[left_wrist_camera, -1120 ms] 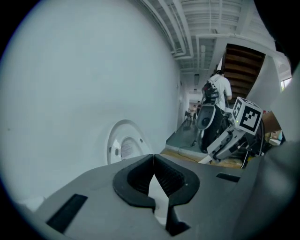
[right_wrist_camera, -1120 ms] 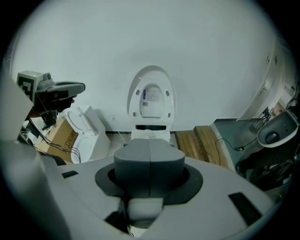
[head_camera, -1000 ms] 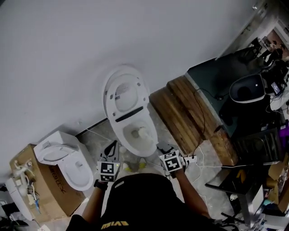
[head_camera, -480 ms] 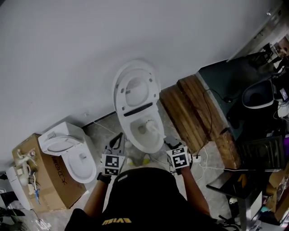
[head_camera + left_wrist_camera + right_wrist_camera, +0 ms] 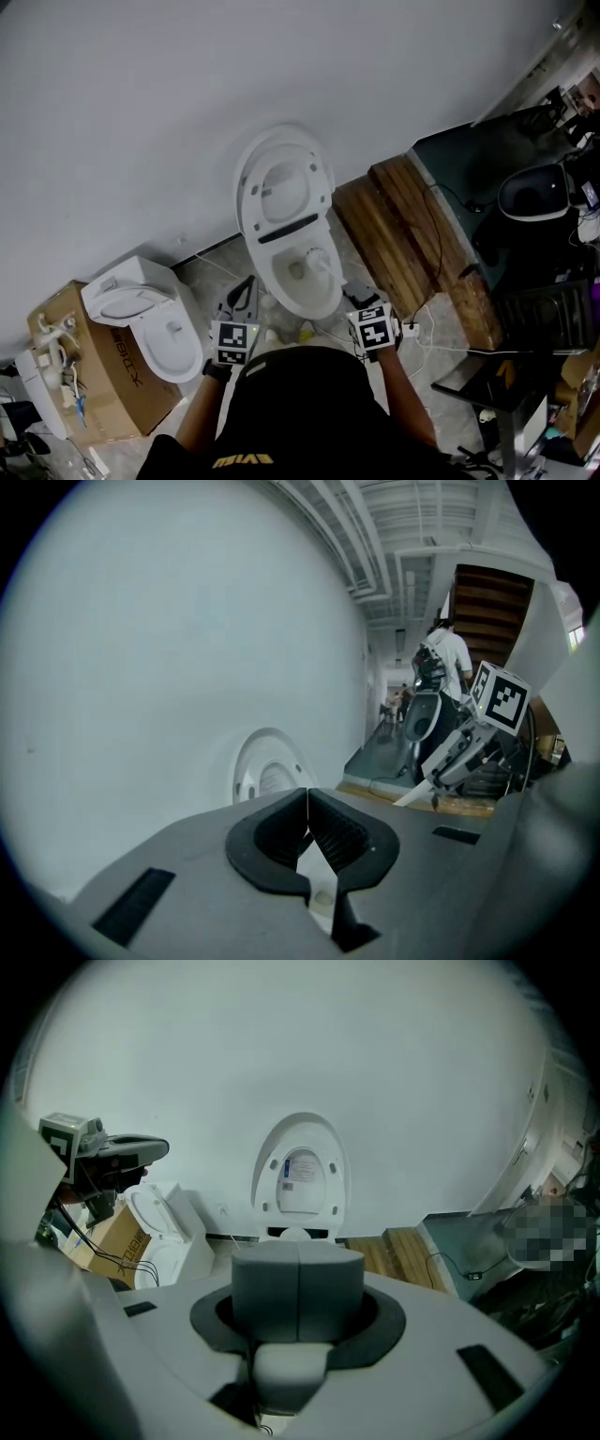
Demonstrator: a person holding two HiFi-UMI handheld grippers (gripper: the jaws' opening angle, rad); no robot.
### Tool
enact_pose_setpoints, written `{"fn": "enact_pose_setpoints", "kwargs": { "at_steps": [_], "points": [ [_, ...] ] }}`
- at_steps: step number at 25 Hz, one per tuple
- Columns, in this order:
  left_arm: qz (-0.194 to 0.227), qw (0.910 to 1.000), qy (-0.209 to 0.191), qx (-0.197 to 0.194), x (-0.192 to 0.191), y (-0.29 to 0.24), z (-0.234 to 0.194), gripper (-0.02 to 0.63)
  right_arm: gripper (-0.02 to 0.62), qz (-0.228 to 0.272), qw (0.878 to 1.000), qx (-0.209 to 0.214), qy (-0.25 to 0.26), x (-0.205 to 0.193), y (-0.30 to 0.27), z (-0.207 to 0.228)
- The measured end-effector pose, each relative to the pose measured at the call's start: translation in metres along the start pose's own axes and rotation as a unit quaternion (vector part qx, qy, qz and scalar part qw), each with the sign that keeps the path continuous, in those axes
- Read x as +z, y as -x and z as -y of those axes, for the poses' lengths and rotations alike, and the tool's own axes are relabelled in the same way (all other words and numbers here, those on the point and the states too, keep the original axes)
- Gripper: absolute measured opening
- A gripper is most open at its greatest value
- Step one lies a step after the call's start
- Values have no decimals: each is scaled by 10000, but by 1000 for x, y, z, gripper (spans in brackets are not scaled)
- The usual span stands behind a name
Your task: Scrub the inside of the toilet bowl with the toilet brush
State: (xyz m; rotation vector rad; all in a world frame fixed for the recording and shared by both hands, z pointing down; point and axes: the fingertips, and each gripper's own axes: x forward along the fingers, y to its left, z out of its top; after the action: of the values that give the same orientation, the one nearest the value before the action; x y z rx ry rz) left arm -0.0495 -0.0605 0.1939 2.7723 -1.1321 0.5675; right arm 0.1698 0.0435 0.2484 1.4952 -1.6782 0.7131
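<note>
Two tools are hovering by the near rim of the toilet bowl [image 5: 305,300]: the right tool [image 5: 298,1279] is clamping the handle of the toilet brush [image 5: 317,262], whose head is resting inside the bowl, while the left tool [image 5: 307,808] is hanging clenched and empty alongside

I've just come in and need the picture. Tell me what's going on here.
A person stands over a white toilet, its lid raised, with a gripper in each hand. The right gripper is shut on the handle of the toilet brush, whose head sits inside the bowl, so scrubbing looks under way. The left gripper is shut and empty, held beside the bowl's front.
</note>
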Motion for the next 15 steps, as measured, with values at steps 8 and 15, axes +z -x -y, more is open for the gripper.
{"fn": "enact_pose_setpoints", "kwargs": {
  "at_steps": [8, 15],
  "points": [
    [-22, 10000, 14, -19, -3, 3, 0, 18, 161, 40, 10000, -24, -31, 3, 7, 2],
    [73, 9999, -80, -89, -5, 3, -1, 20, 161, 134, 9999, -37, 85, 7, 12, -4]
  ]
}}
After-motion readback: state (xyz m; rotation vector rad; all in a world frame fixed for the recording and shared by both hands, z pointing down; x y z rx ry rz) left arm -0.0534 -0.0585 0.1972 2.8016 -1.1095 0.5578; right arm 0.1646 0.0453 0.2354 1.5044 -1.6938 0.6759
